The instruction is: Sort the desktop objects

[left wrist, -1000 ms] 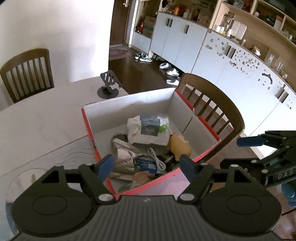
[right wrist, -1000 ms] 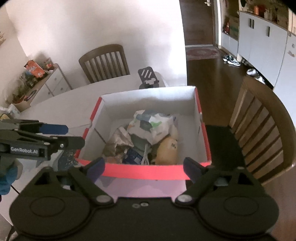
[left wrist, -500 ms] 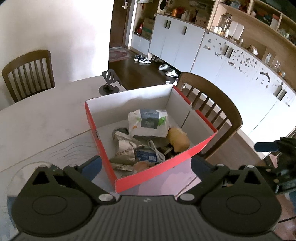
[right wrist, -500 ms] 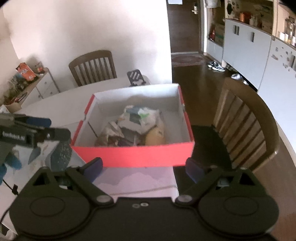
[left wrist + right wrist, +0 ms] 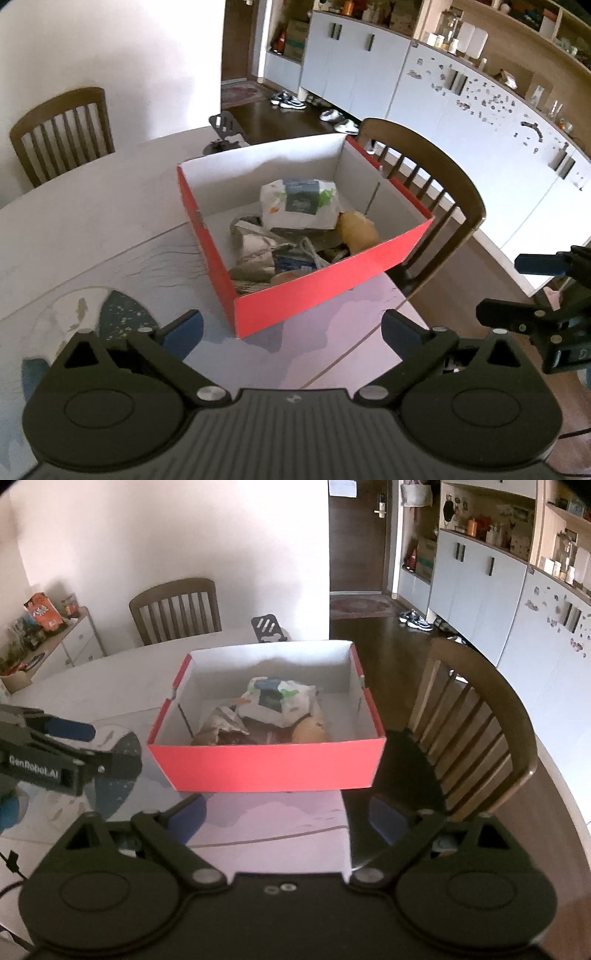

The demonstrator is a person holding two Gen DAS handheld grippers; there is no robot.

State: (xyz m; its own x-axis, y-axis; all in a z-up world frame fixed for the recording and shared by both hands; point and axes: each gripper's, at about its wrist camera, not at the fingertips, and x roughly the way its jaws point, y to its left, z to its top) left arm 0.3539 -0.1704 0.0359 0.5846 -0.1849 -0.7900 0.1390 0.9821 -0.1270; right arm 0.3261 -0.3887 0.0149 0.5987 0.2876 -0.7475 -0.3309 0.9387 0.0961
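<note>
A red cardboard box (image 5: 325, 288) (image 5: 266, 768) with a white inside stands on the table. It holds a white printed pouch (image 5: 299, 205) (image 5: 280, 701), a crumpled foil bag (image 5: 255, 251) (image 5: 221, 725), a tan rounded object (image 5: 358, 232) (image 5: 308, 731), a white cable (image 5: 314, 254) and other small items. My left gripper (image 5: 291, 330) is open and empty, back from the box's near corner. My right gripper (image 5: 288, 812) is open and empty, in front of the box's red wall. Each gripper shows in the other's view, the right one (image 5: 535, 288) and the left one (image 5: 55, 746).
A black phone stand (image 5: 223, 134) (image 5: 267, 629) is beyond the box. A wooden chair (image 5: 428, 192) (image 5: 476, 731) stands right of the table, another (image 5: 62, 133) (image 5: 177, 609) at the far side. A printed mat (image 5: 110, 317) covers the table near me. Cabinets (image 5: 461, 96) line the right wall.
Both grippers have pulled back from the box and risen; the box now looks smaller and farther. Both stay open and empty. The box's contents have not moved.
</note>
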